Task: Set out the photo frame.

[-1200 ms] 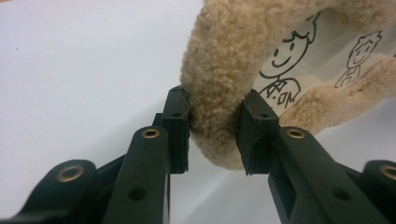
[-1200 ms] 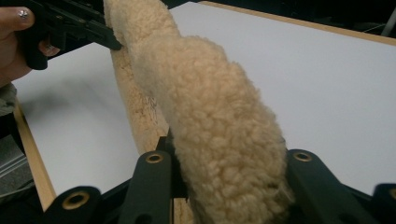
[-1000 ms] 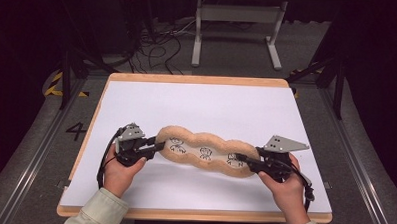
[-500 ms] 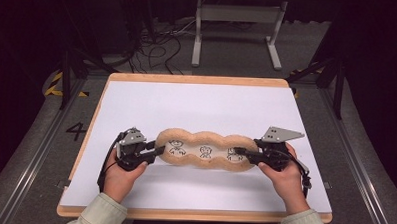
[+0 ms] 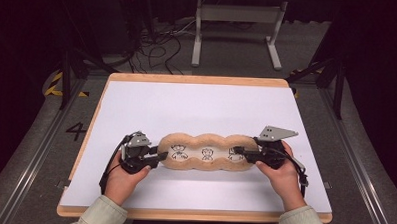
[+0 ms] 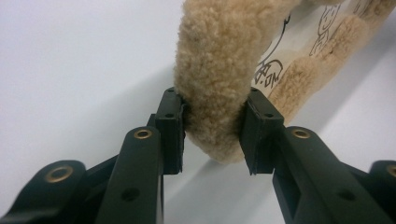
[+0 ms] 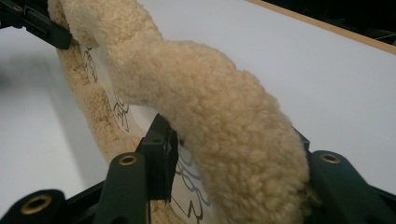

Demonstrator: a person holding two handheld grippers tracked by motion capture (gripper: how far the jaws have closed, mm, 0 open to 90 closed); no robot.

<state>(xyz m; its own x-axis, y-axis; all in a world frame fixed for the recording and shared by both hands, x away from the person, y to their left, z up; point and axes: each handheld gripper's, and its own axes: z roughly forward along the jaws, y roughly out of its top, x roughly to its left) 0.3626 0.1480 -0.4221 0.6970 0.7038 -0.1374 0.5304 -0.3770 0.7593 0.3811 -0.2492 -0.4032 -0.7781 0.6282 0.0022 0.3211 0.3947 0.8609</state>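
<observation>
High view first: the fleecy tan cushion [image 5: 205, 152], a long lobed piece with little drawings on its pale inner panel, lies across the near half of the white table [image 5: 206, 105], stretched between your two hands. Your left gripper [image 5: 155, 156] has its end rim; in the left gripper view both pads [image 6: 170, 130] press against the plush roll [image 6: 217, 88], jaws about half open around it and just easing apart. Your right gripper [image 5: 241, 152] straddles the other end, and its jaws have just been opening too: in the right gripper view the inner pad [image 7: 161, 149] stands a touch clear of the fleece [image 7: 224, 121], while the far jaw is buried behind the pile, so that grip looks loose.

Watch that side. If you lift or pull now, the thick rim may slide out of the right jaws and the cushion would swing from the left alone, twisting or flopping onto the table. Fleece compresses, so a slackening left grip could also creep off the rounded end. Pull unevenly and the soft body skews.
</observation>
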